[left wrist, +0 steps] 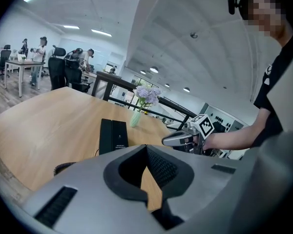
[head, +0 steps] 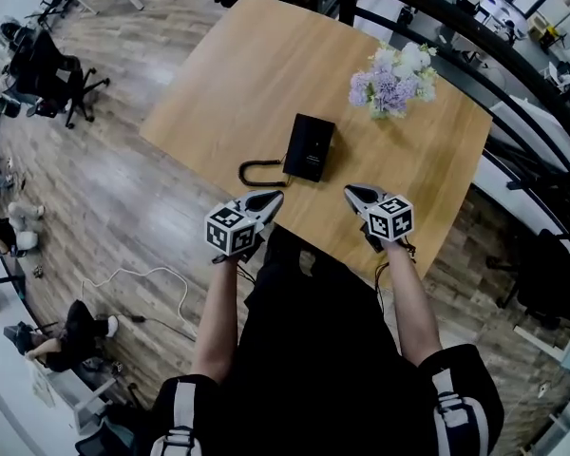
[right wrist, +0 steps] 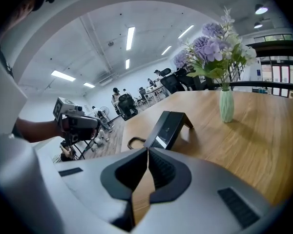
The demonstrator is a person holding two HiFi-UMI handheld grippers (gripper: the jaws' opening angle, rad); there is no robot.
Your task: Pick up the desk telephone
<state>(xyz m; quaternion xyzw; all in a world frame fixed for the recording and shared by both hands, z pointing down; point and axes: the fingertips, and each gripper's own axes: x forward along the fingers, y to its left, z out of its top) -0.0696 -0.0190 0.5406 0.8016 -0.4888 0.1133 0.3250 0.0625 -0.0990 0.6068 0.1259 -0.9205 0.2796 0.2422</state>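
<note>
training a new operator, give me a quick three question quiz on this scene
1. True or false: the left gripper is shut on the desk telephone.
2. What stands on the table beyond the telephone? A. a vase of purple flowers B. a laptop C. a mug
3. Fill in: the telephone's coiled cord lies on the side nearer the ____ gripper.

Key
1. False. The left gripper and the right gripper are both shut with nothing between the jaws, short of the telephone.
2. A
3. left
</note>
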